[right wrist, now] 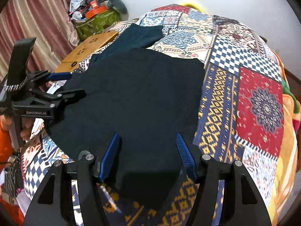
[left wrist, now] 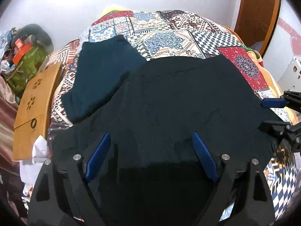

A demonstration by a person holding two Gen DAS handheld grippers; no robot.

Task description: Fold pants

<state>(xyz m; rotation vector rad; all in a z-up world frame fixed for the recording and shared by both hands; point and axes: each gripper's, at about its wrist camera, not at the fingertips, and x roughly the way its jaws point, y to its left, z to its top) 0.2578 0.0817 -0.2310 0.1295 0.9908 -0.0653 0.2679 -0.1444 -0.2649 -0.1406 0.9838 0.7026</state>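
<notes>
Dark navy pants [left wrist: 178,98] lie spread flat on a patchwork bedspread [left wrist: 169,30]; they also show in the right wrist view [right wrist: 143,94]. A second teal garment [left wrist: 101,67] lies folded behind them at the left, also visible in the right wrist view [right wrist: 139,35]. My left gripper [left wrist: 151,137] is open, hovering over the near left part of the pants. My right gripper [right wrist: 148,137] is open over the pants' near right edge. Each gripper shows in the other's view: the right gripper [left wrist: 267,113], the left gripper [right wrist: 75,84]. Neither holds cloth.
A wooden board [left wrist: 35,101] with flower cutouts leans at the bed's left side. A green bag [right wrist: 97,22] piled with clutter stands by the curtain [right wrist: 37,18]. A wooden door [left wrist: 257,13] is at the far right. White cloth [left wrist: 35,156] lies beside the bed.
</notes>
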